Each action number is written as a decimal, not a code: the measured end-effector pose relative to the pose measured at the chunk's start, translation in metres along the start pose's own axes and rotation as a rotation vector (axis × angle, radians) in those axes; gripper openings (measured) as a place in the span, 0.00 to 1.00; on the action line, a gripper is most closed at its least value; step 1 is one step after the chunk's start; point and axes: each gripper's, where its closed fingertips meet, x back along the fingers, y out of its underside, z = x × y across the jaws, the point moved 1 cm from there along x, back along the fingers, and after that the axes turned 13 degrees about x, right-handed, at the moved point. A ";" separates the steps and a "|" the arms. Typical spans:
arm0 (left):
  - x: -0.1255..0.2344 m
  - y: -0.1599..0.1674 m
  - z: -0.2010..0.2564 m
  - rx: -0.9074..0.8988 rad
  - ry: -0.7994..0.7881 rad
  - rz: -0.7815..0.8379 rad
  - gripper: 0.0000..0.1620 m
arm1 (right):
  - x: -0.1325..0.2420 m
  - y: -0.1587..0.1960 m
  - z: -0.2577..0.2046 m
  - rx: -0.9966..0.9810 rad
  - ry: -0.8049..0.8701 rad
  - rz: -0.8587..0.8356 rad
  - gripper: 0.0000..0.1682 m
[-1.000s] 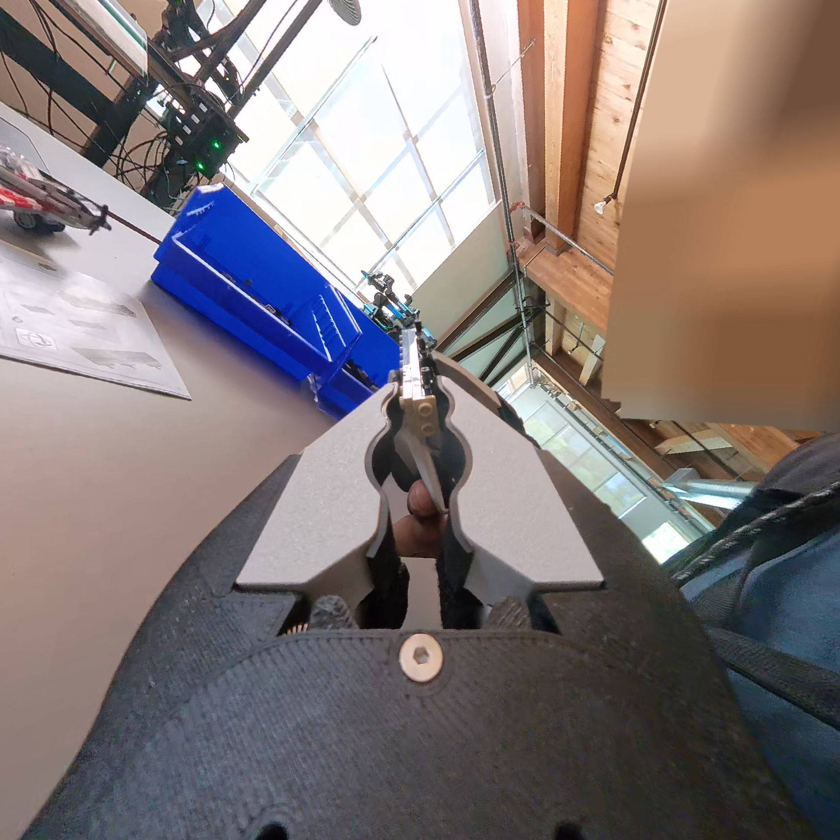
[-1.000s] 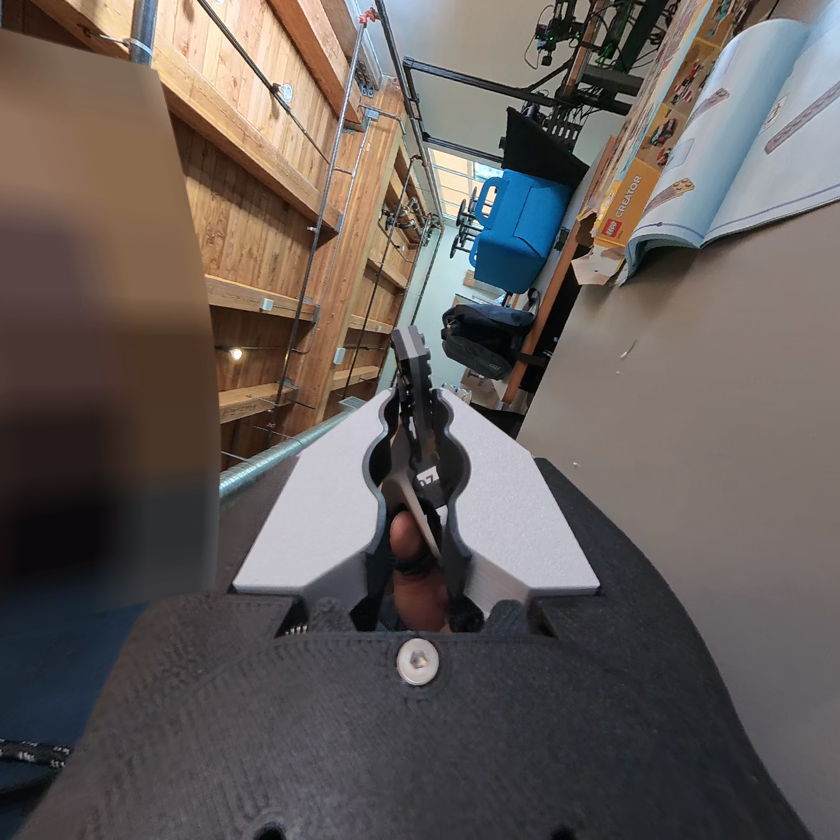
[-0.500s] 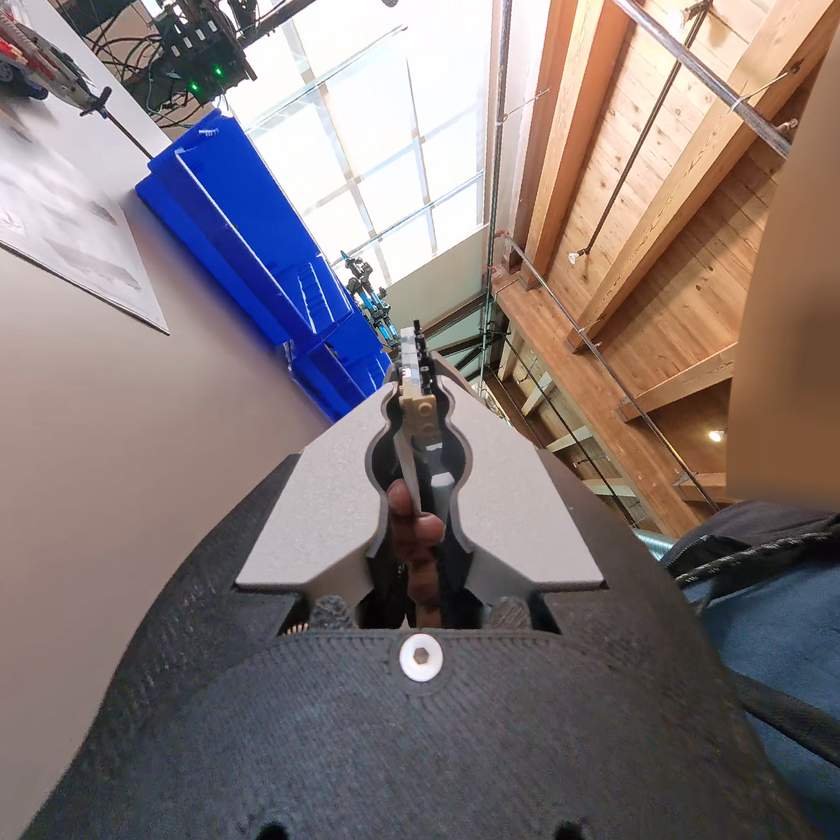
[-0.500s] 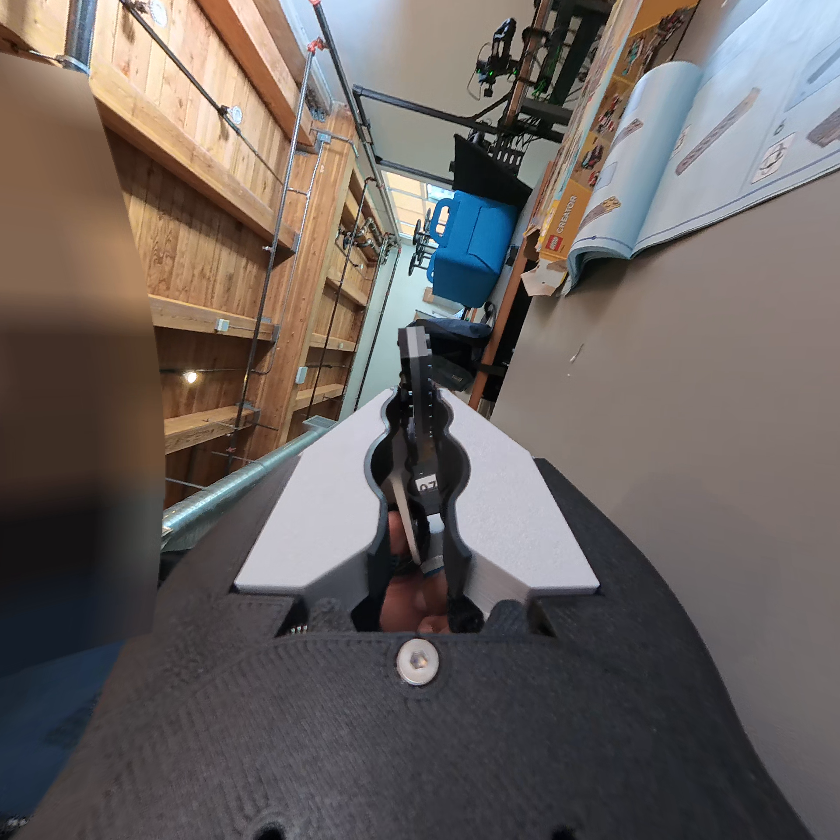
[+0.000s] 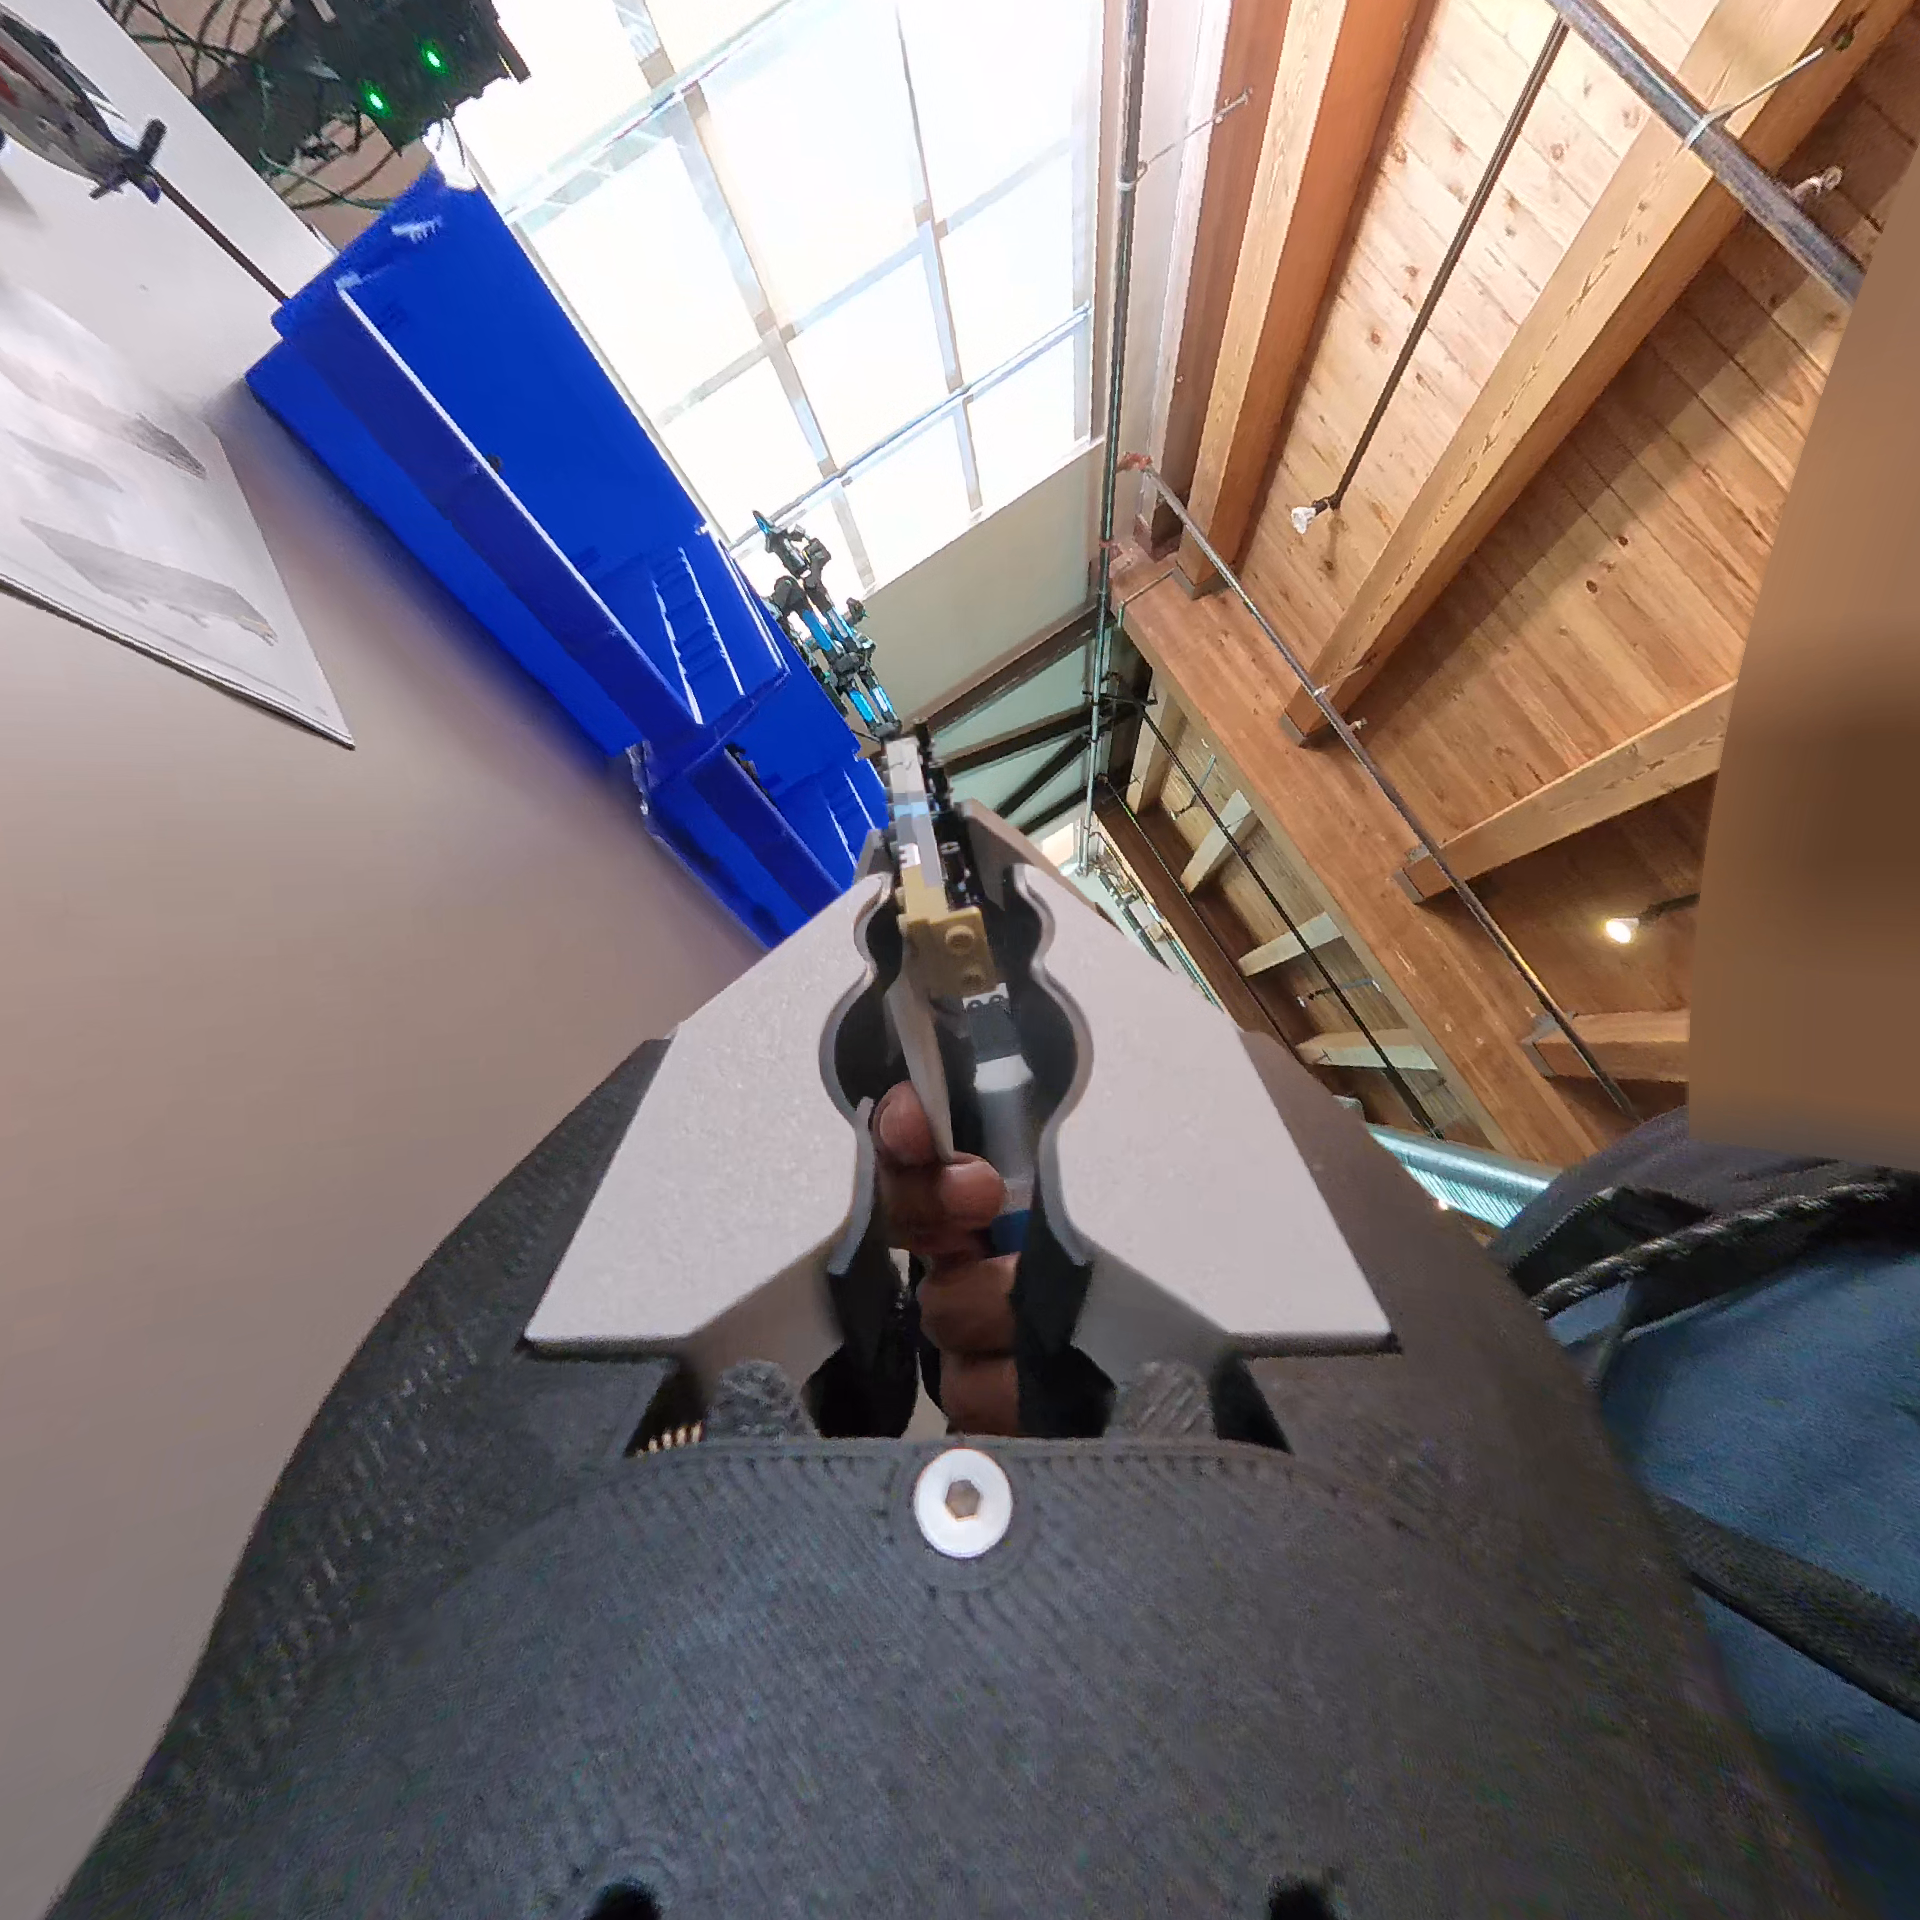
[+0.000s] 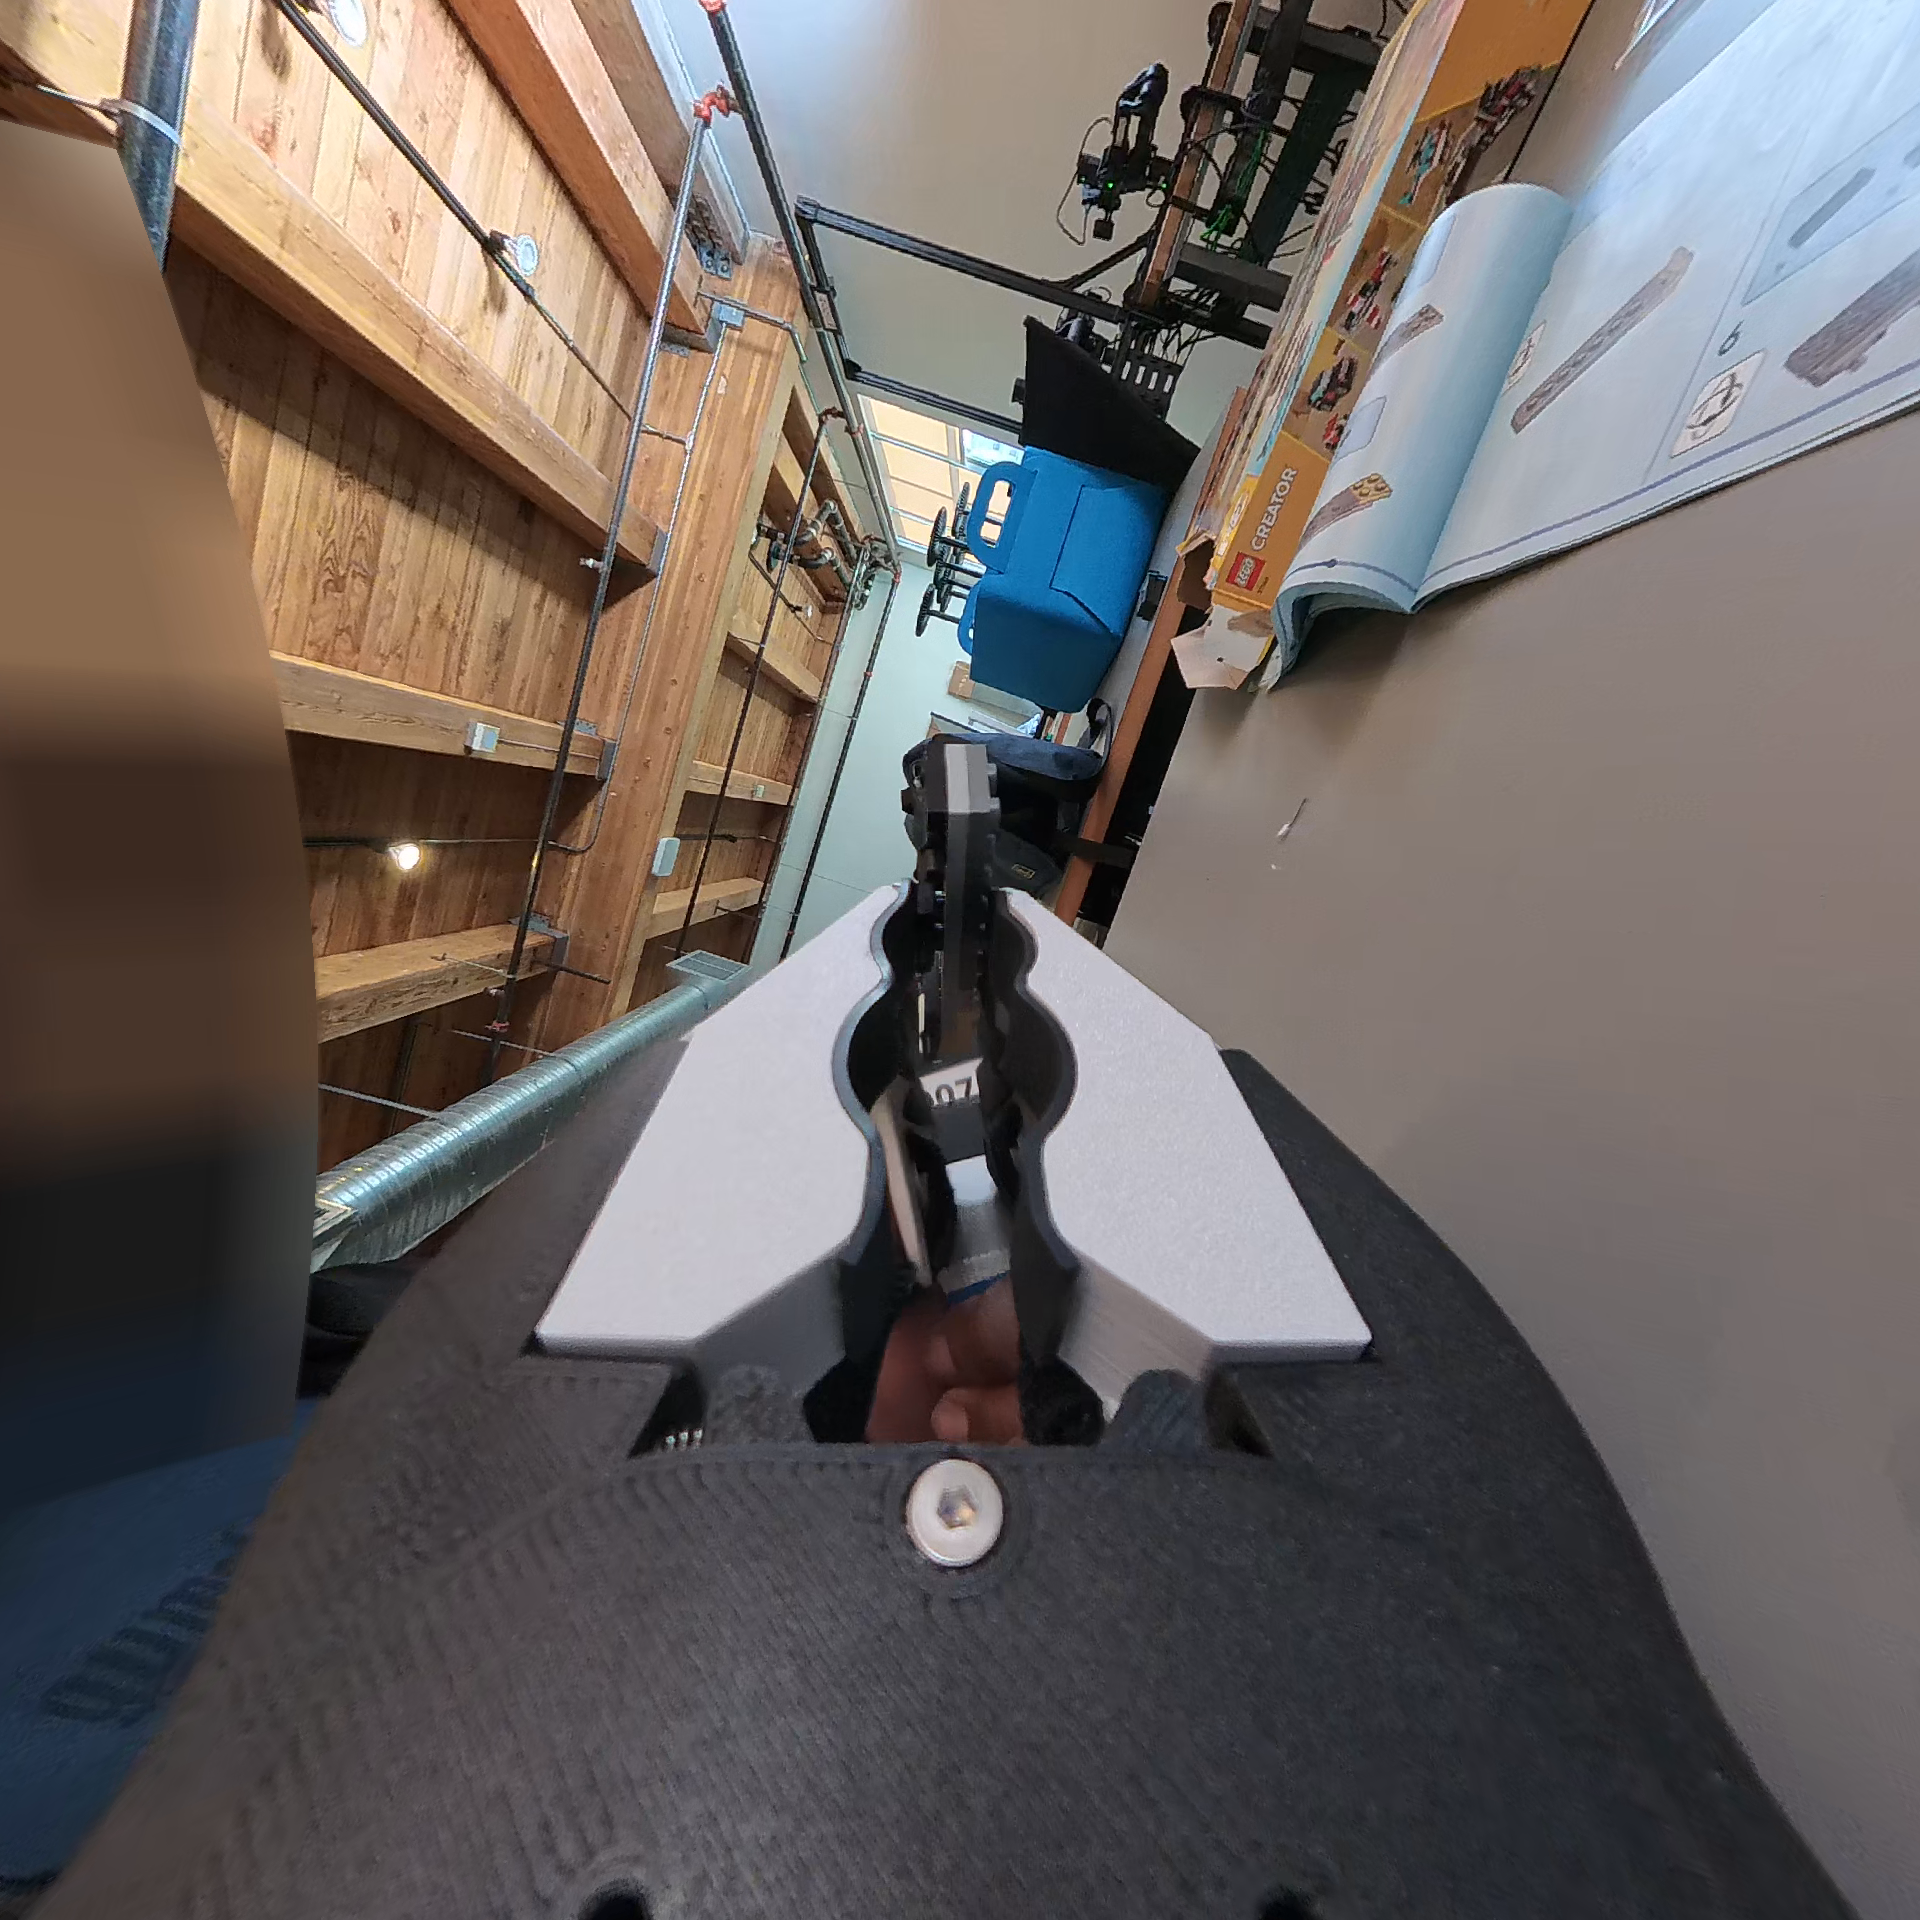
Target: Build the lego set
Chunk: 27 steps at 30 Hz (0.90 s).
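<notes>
Left gripper (image 5: 940, 883) jaws closed on a lego piece (image 5: 940, 935); right gripper (image 6: 961, 914) likewise grips its piece (image 6: 961, 831). Each long axis runs forward along the jaws, clear of the counter (image 5: 312, 987).

blue bins (image 5: 499, 540): 2; instruction booklets (image 6: 1621, 416): 1; set boxes (image 6: 1340, 343): 1
</notes>
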 end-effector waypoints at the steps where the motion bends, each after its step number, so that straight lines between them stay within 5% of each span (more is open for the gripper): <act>1: 0.000 0.000 0.000 0.002 0.004 -0.011 0.13 | 0.001 0.000 0.000 0.002 0.002 0.000 0.06; 14: 0.002 -0.004 -0.010 0.057 -0.032 -0.066 0.16 | 0.001 0.009 0.001 0.096 0.031 -0.045 0.07; 18: 0.002 -0.002 -0.009 0.111 0.000 -0.071 0.08 | 0.002 0.010 0.002 0.101 0.035 -0.043 0.07; 27: 0.004 0.000 -0.008 0.112 0.013 -0.065 0.07 | 0.002 0.013 -0.001 0.114 0.024 -0.032 0.08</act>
